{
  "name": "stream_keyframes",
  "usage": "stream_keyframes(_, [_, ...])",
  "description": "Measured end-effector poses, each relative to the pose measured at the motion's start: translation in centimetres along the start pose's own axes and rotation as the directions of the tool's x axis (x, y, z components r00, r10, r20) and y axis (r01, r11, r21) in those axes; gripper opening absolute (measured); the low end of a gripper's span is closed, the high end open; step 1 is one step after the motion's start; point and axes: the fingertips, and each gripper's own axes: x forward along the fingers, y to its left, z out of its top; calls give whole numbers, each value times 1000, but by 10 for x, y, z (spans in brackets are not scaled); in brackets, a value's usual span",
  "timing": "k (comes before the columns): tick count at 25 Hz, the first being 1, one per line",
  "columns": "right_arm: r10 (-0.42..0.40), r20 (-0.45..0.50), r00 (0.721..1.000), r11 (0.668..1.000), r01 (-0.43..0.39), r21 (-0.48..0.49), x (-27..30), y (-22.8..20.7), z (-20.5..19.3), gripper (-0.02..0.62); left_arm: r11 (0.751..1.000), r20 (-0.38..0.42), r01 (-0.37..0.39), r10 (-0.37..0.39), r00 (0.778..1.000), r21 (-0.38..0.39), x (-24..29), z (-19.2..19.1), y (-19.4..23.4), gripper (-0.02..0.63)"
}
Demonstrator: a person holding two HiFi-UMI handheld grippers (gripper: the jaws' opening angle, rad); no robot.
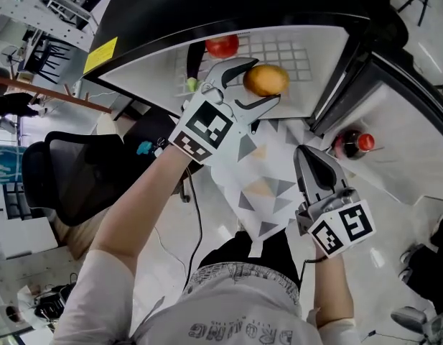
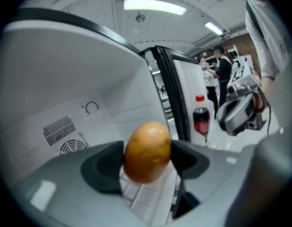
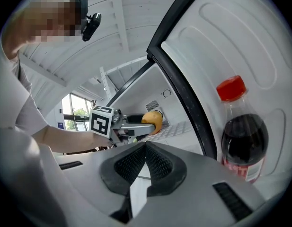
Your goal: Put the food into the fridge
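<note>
My left gripper (image 1: 263, 85) is shut on a round orange-yellow fruit (image 1: 267, 77), which it holds over the white wire shelf (image 1: 296, 57) inside the open fridge. In the left gripper view the fruit (image 2: 147, 151) sits squeezed between both dark pads (image 2: 101, 171). A red fruit (image 1: 222, 45) lies on the shelf behind it, next to a dark long item with a green end (image 1: 192, 77). My right gripper (image 1: 308, 154) is shut and holds nothing. It hangs lower, near the fridge door, and in its own view its jaws (image 3: 145, 148) meet.
A cola bottle with a red cap (image 1: 354, 144) stands in the open fridge door (image 1: 404, 131), close to the right gripper. The black door frame (image 1: 347, 77) runs between shelf and door. A black chair (image 1: 81, 178) is at the left. A patterned sheet (image 1: 268, 185) lies below.
</note>
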Motion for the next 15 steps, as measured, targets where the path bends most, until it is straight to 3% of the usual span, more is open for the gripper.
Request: stream_keyframes(15, [0, -30, 1000, 1000, 1, 21, -4, -9, -22, 2, 991, -118, -47, 62, 991, 125, 38, -23, 24, 313])
